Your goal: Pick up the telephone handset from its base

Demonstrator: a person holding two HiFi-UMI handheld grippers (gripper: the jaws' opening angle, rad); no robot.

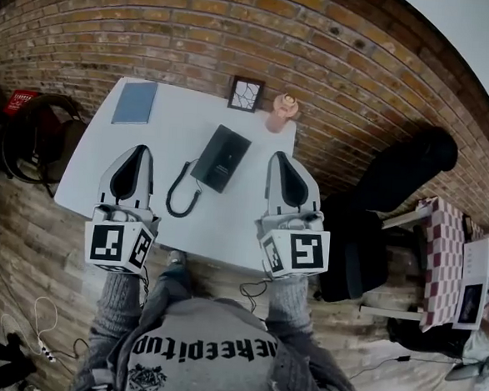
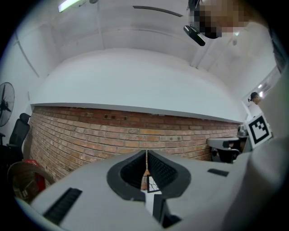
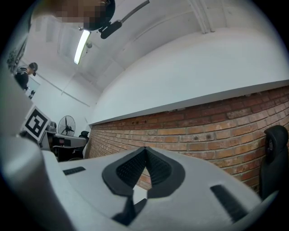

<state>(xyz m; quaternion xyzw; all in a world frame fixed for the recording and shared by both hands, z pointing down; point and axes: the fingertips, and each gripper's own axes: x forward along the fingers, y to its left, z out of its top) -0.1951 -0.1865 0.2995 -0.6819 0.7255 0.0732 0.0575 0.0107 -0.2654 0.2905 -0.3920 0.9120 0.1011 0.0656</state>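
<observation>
Both left gripper (image 1: 144,148) and right gripper (image 1: 278,154) fingers closed, empty; telephone (image 1: 221,157) only in head view.

A red-brown brick wall (image 1: 362,65) is running along the far edge of the white rectangular worktop (image 1: 171,114), with a plain white upper wall (image 2: 135,81) rising above it. A worn wooden plank floor (image 1: 20,242) is spreading around. A black office chair (image 1: 400,180) is standing off the worktop's right edge, and a long ceiling tube light (image 3: 82,45) is glowing.
</observation>
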